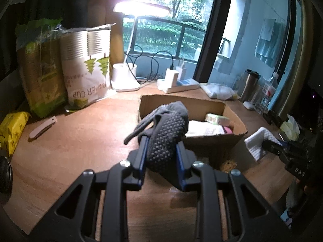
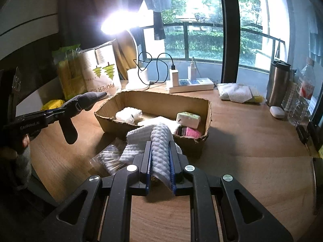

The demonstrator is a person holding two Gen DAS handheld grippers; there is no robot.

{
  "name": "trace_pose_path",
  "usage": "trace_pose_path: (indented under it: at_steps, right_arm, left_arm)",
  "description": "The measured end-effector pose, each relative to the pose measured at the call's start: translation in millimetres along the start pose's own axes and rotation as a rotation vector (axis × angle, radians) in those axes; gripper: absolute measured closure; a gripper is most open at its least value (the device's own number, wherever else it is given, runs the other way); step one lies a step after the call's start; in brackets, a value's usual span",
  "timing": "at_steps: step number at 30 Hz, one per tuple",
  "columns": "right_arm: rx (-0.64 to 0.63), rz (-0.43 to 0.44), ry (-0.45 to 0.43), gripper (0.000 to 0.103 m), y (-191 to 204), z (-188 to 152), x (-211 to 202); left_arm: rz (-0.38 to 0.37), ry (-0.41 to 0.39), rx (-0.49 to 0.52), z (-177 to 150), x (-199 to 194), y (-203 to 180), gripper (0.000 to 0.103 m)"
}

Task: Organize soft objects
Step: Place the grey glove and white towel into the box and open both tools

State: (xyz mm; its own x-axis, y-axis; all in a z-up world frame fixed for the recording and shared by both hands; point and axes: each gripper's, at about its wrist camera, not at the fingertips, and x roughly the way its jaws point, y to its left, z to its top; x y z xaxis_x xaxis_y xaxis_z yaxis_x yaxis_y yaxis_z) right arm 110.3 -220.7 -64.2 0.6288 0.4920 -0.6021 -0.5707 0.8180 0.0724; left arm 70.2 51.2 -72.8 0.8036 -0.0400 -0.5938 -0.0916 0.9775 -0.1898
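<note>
Your wooden desk [image 2: 252, 141] carries the shallow, open brown cardboard box [image 2: 159, 100], and that box is where the soft things are going. It already holds several: a crumpled white cloth [image 2: 129, 115] at its left end, a folded white towel [image 2: 159, 121] in the middle, a pale rectangular sponge with a green top [image 2: 188, 119] and a pink-striped pad [image 2: 188, 132] at its right end. So the sorting looks partly done.

You have two pieces in the air. Your left gripper [image 1: 161, 147] is clamped on a dark grey knit glove with grip dots [image 1: 167, 133], held above the desk just short of the box's near wall. Your right gripper [image 2: 160, 153] is pinched tight on a white waffle-weave cloth [image 2: 153, 141], which hangs over the near rim of the box.

Both still need dropping inside. Left outside after that: a clear packet of cotton swabs [image 2: 109, 157] lying on the desk beside the box, and a small heap of white and yellow cloths [image 2: 238, 94] near the steel tumbler [image 2: 278, 82], well apart from the box.
</note>
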Motion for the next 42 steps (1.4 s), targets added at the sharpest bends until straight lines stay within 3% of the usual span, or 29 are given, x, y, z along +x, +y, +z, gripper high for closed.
trace_pose_path:
  at_steps: [27,42]
  right_arm:
    - [0.013,0.001,-0.042,0.087,-36,33,22]
    - [0.017,0.029,-0.033,0.087,-45,44,50]
  left_arm:
    - [-0.023,-0.001,0.046,39,53,-32,0.077]
    - [-0.052,0.073,0.050,43,106,-42,0.077]
